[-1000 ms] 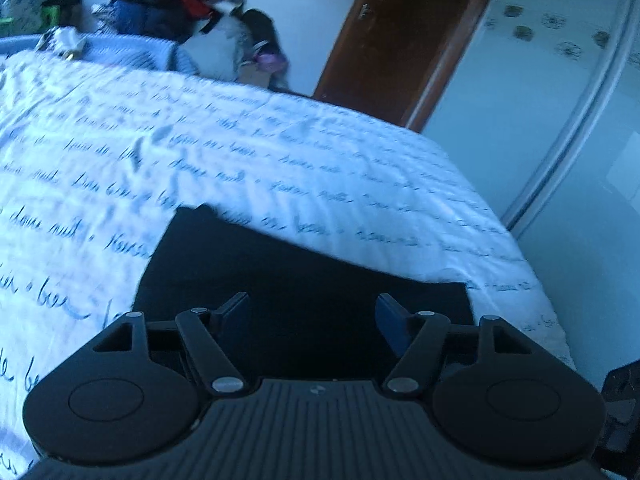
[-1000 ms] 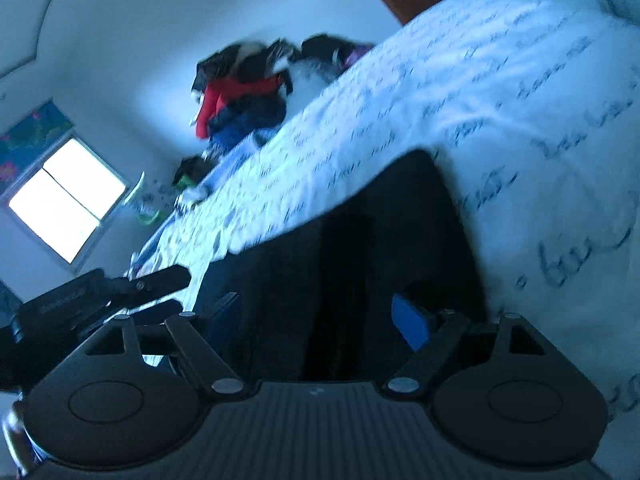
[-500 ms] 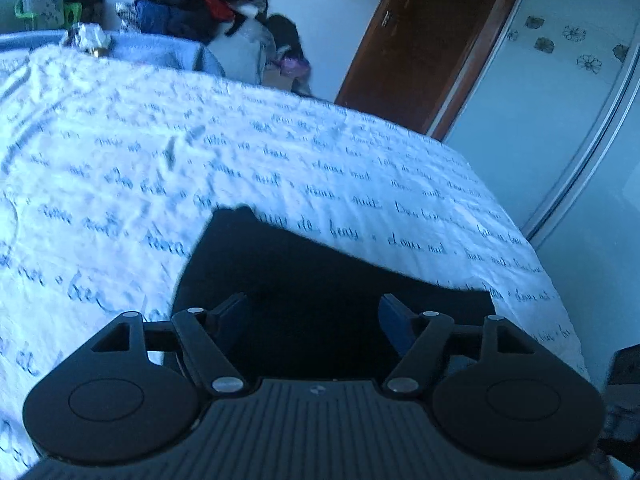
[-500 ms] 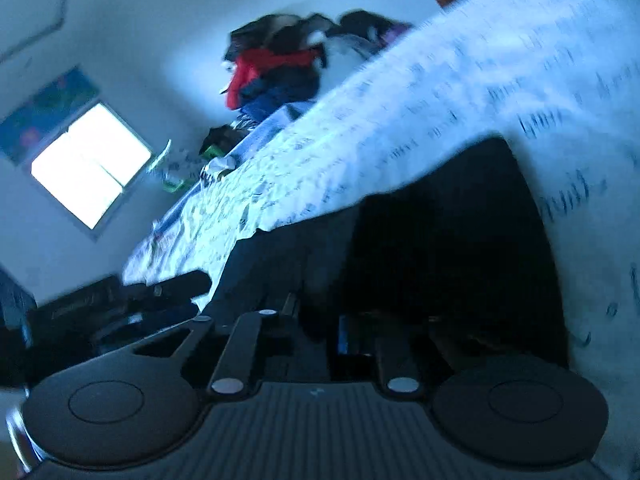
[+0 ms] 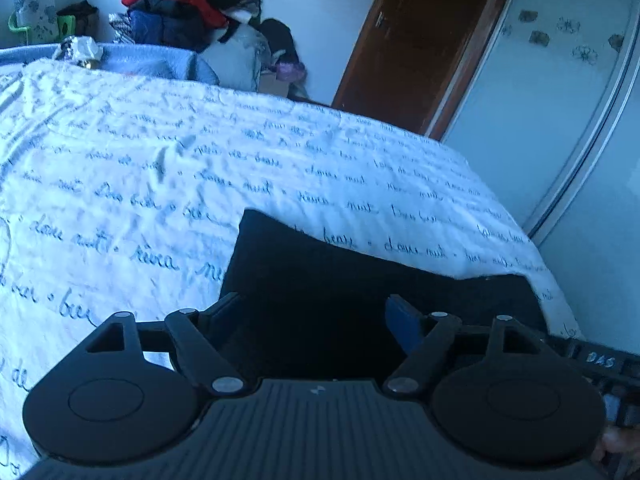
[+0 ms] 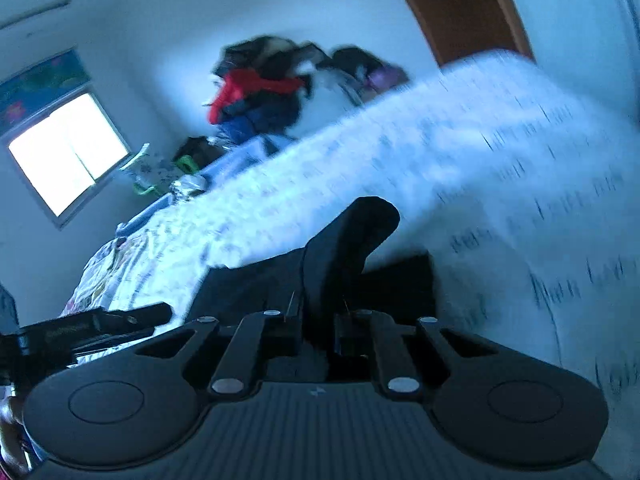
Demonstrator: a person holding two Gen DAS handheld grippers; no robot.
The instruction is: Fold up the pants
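Black pants (image 5: 328, 288) lie flat on the bed near its front edge, a dark matte slab with a squared far corner and a straight far hem. They sit directly under and ahead of the left gripper (image 5: 316, 312). Its jaws stand wide and have just been opening further; pants fabric is below the gap, and the pads do not press on it. One blue pad face shows on the right finger (image 5: 402, 320).

In the right wrist view the right gripper (image 6: 316, 320) has pinched up a fold of the same pants (image 6: 344, 248). Its jaws are nearly together with the cloth clamped between them. The pinched fabric stands up in a soft rounded hump above the fingertips; the rest of the garment spreads flat behind and to both sides. This view is motion-blurred, so weave and seams cannot be told.

The pants rest on a white bedspread (image 5: 160, 184), lightly wrinkled and quilted-looking, printed with rows of blue cursive script. Beyond the far end of the bed is a heap of clothes (image 5: 180, 4), red and dark blue on top. A brown wooden door (image 5: 420, 40) stands at the right. Pale wardrobe panels with small flower motifs (image 5: 560, 80) run beside it. A bright window (image 6: 64, 156) shows in the right wrist view.
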